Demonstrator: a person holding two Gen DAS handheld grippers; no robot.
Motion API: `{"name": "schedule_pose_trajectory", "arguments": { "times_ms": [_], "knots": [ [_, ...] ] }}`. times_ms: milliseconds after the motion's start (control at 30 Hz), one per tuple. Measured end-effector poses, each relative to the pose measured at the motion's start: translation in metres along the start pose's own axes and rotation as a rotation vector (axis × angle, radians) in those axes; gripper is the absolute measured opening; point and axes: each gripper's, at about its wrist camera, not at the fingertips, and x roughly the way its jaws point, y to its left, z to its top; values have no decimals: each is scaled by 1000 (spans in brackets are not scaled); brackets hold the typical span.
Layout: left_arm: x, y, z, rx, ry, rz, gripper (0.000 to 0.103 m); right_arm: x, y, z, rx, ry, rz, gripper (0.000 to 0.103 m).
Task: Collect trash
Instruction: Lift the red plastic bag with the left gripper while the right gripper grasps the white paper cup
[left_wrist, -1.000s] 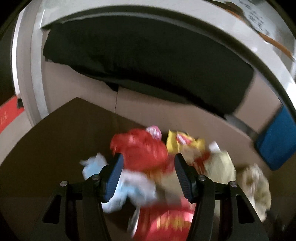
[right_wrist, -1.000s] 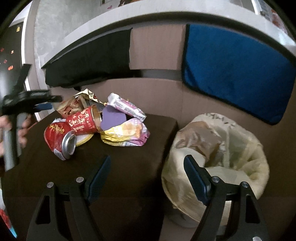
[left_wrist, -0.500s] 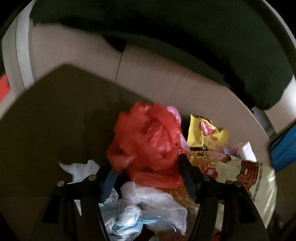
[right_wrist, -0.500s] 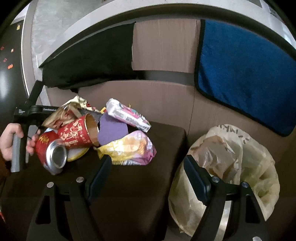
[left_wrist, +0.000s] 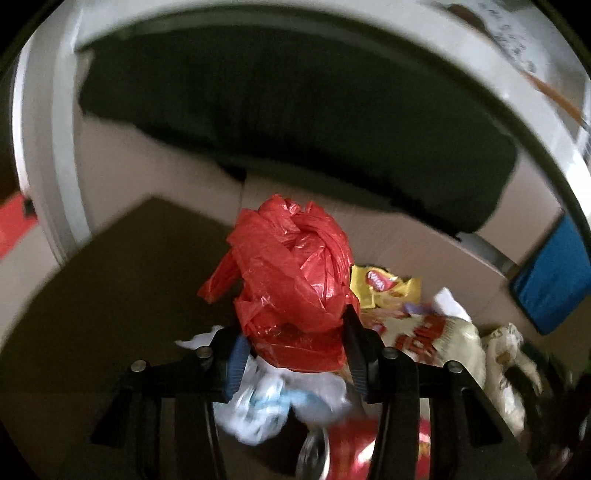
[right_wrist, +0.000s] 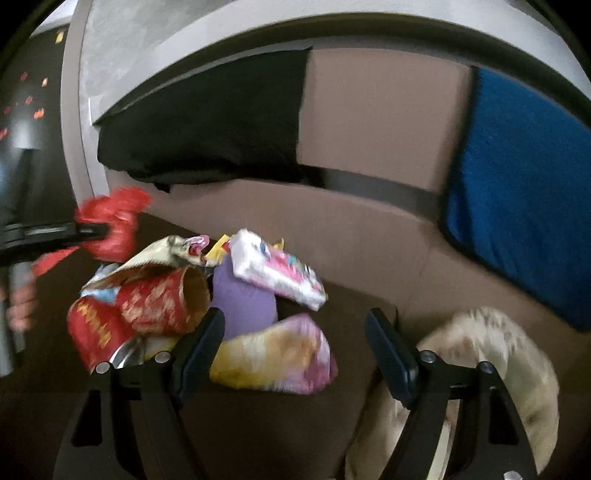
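A crumpled red plastic bag (left_wrist: 291, 273) sits between the jaws of my left gripper (left_wrist: 295, 354), which are closing and press on it; it hangs above the trash pile. The right wrist view shows the same red bag (right_wrist: 110, 225) raised at the pile's left end. My right gripper (right_wrist: 293, 321) is open over the pile's near right side, with a pink-and-yellow wrapper (right_wrist: 273, 358) just ahead between its fingers, untouched. The pile also holds a red paper cup (right_wrist: 162, 306), a red can (right_wrist: 96, 332), a purple piece (right_wrist: 243, 306) and a white-pink packet (right_wrist: 277, 273).
The pile lies on a dark brown table (right_wrist: 258, 435). A bin lined with a pale bag (right_wrist: 498, 350) stands off the table's right edge. Cardboard walls (right_wrist: 369, 122) behind carry a black cloth (right_wrist: 207, 133) and a blue cloth (right_wrist: 524, 177). A person's hand (right_wrist: 20, 310) grips the left handle.
My left gripper pushed into the pile, closed on the red bag and lifted it clear. My right gripper moved left from the bin toward the pile, still open.
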Motion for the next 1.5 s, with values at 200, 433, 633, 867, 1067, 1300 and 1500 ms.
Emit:
{"name": "schedule_pose_trajectory", "arguments": {
  "times_ms": [200, 433, 633, 867, 1067, 1300, 1500],
  "knots": [
    [-57, -26, -26, 82, -61, 85, 47, 56, 14, 29, -59, 72, 45, 65],
    [-69, -41, -46, 87, -74, 88, 48, 104, 43, 35, -208, 146, -58, 36],
    [-80, -47, -52, 112, -91, 89, 48, 92, 34, 45, -165, 144, -58, 19],
    [-98, -68, -49, 119, -142, 74, 48, 30, 33, 66, -151, 63, -6, 18],
    [-123, -88, -41, 100, -185, 52, 48, -41, 18, 77, -130, -28, 39, 18],
    [-146, -135, -28, 138, -231, 9, 48, -117, -14, 89, -90, -147, 35, 18],
    [-156, -197, -21, 202, -284, -50, 48, -164, -52, 92, -43, -222, -21, 18]
  ]
}}
